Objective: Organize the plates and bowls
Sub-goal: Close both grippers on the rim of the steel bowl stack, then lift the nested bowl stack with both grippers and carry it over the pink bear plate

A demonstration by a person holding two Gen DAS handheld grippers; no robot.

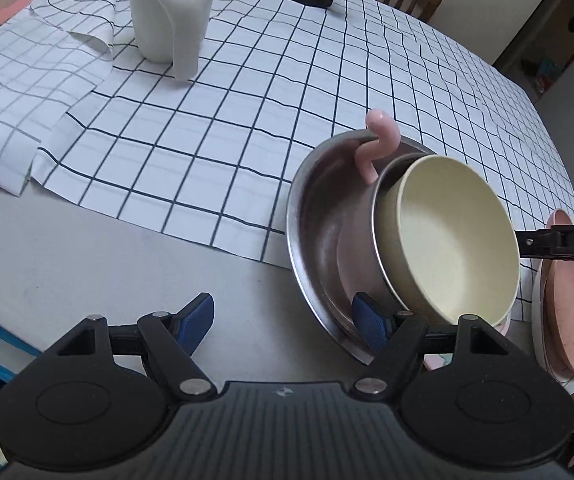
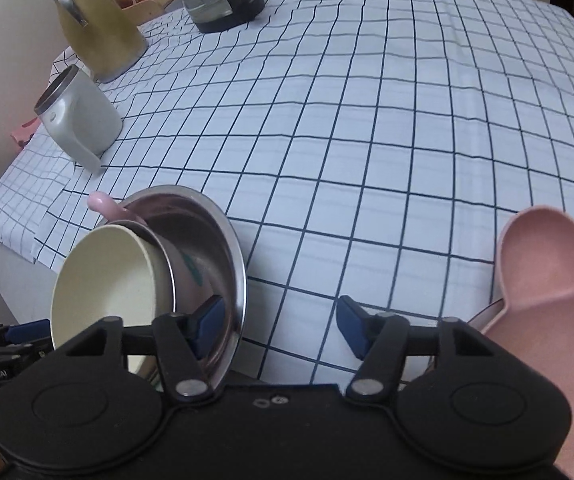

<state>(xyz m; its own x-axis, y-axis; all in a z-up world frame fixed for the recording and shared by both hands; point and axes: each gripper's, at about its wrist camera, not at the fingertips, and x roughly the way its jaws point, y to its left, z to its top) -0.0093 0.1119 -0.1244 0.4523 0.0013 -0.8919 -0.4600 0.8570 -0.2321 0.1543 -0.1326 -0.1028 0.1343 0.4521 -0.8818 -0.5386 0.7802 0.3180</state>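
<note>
Near the counter (image 1: 87, 264) edge: tilted bowls between two grippers.
Cream bowl (image 1: 453, 236) nests in steel bowl (image 1: 315, 216), which leans steeply. Left gripper (image 1: 283, 326) and right gripper (image 2: 279, 326) jaws stand wide, each with one pad inside the rim; the stack could topple.

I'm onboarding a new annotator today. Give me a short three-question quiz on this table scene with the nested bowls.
1. True or false: the cream bowl lies tilted inside the steel bowl.
2. What colour is the hooked handle poking up over the steel bowl's rim?
3. In the right wrist view, the pink dish is: A) inside the steel bowl B) apart from it, at the right C) under the grey mug

Key: 1 true; 2 pink; 3 B
</note>
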